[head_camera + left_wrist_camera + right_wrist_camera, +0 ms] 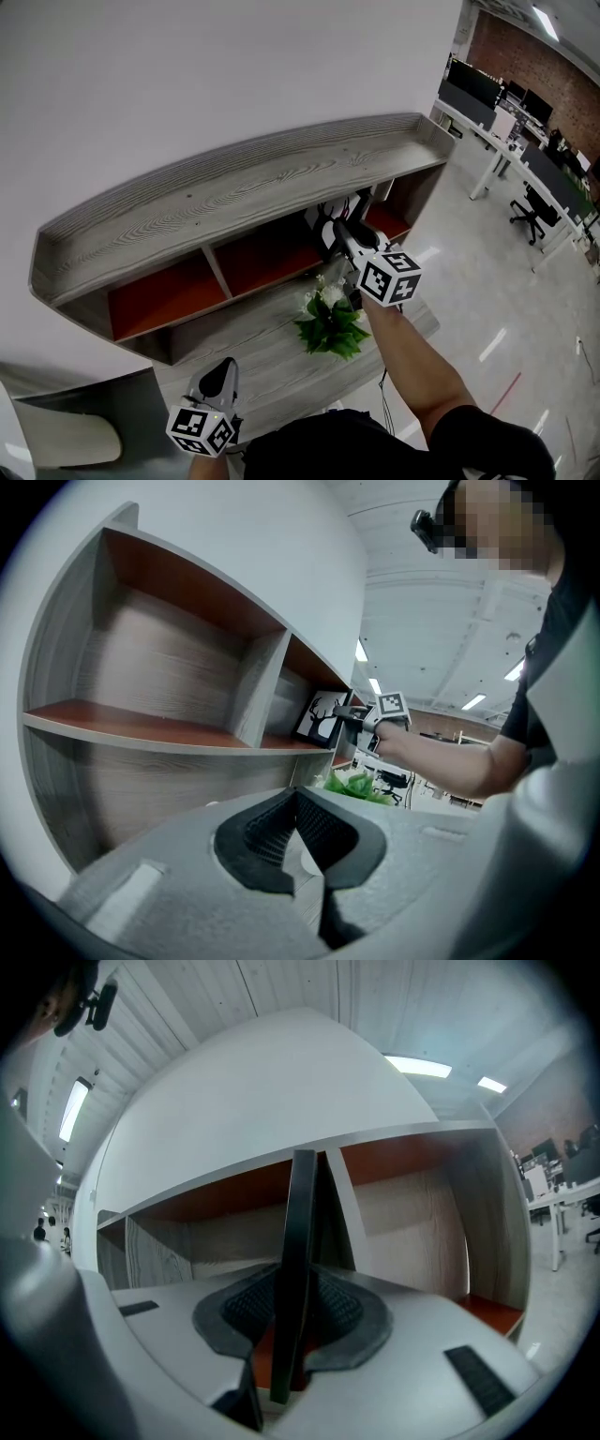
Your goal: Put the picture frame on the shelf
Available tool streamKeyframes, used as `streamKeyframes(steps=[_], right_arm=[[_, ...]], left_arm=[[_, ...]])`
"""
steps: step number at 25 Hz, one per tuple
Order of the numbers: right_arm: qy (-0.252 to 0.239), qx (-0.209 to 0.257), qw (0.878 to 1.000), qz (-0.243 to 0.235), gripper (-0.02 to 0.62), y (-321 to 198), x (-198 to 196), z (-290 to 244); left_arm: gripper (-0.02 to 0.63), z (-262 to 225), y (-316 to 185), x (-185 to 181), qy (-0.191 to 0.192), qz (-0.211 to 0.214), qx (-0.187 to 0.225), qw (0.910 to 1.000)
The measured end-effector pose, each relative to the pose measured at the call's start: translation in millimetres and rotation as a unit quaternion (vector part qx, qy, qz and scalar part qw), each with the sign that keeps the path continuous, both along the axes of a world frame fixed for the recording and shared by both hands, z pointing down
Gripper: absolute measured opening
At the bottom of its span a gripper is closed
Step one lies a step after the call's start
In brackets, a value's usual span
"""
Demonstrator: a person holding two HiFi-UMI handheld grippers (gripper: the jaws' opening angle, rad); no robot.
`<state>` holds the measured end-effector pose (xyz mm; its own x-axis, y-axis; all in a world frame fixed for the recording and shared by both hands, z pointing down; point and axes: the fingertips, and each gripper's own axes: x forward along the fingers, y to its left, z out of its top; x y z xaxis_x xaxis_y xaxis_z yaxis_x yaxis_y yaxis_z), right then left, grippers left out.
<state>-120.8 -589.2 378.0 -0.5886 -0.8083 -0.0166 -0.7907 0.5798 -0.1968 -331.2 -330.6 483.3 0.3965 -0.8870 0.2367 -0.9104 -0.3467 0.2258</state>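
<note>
The black picture frame (323, 223), with a white deer picture (322, 716), stands upright on the orange board of the middle compartment of the grey wooden shelf (234, 187). My right gripper (339, 232) reaches level into that compartment. In the right gripper view the frame's edge (295, 1241) stands between its jaws, and a thin orange gap shows beside the left pad (246, 1312), so the pads are not pressing. My left gripper (220, 375) hangs low at the front left, shut with nothing in it, pointing at the shelf's left compartment (159, 677).
A green plant with white flowers (330, 323) sits on the lower wooden board (253, 352), just under my right forearm. A pale chair (66, 436) is at the lower left. Office desks and a black chair (530, 211) stand far right.
</note>
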Motion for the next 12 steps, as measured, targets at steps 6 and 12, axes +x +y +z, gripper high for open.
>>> streamKeyframes(steps=[6,12], right_arm=[[0.004,0.001,1.0,0.008,0.161,5.3,5.9,-1.5],[0.014,-0.006,1.0,0.02,0.184,19.9,13.8,6.3]], left_arm=[[0.009,0.1,-0.7,4.7,0.003,0.009,0.0,1.0],[0.009,1.5,3.0,9.5,0.007,0.023,0.001,0.9997]])
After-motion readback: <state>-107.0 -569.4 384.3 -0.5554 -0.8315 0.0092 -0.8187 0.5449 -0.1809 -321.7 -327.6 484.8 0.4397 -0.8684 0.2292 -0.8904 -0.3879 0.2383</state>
